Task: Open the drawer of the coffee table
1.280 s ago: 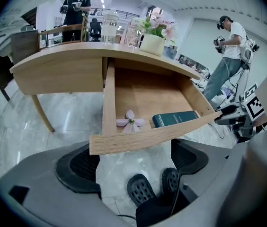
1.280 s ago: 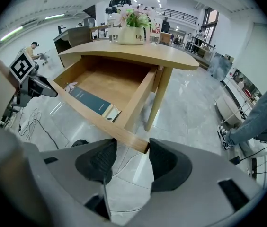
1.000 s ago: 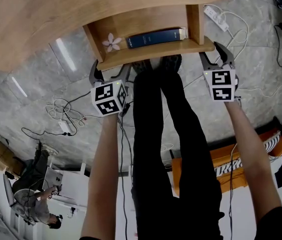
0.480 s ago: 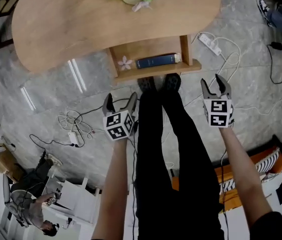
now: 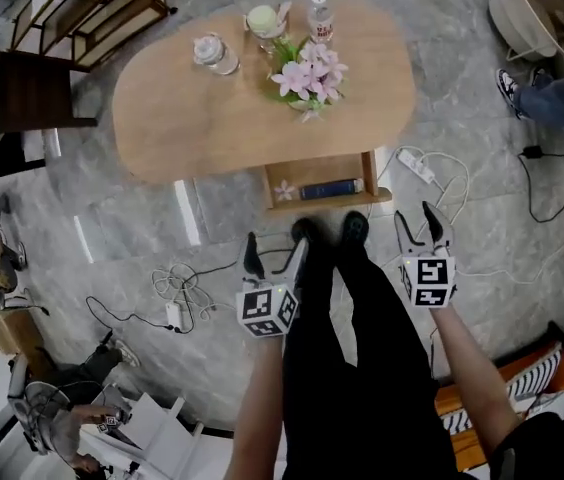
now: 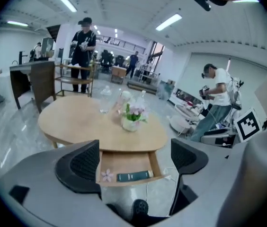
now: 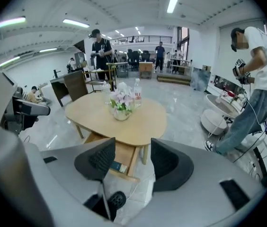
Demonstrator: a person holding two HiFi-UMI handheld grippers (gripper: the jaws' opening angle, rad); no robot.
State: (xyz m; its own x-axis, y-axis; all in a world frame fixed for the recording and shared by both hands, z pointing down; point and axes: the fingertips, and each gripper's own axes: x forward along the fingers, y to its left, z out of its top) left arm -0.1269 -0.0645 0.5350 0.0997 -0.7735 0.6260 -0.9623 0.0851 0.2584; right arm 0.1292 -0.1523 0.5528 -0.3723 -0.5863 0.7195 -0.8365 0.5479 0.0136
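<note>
Grey marble floor point(image 5: 112, 258) surrounds the coffee table point(image 5: 212, 118), whose drawer point(image 5: 314, 173) stands pulled out toward the person, long side crosswise. Both the left gripper point(image 5: 275, 248) and the right gripper point(image 5: 415, 218) hang open and empty, short of its front; the right looks nearer.

The head camera looks straight down from high above the table point(image 5: 192, 118). Cameras on the left gripper point(image 5: 277, 250) and right gripper point(image 5: 417, 220) look forward and down at it. All three see its drawer point(image 5: 312, 171).

book point(image 5: 331, 188) in drawer point(image 5: 374, 176), flowers point(image 5: 308, 72) on coffee table point(image 5: 182, 118)
</note>
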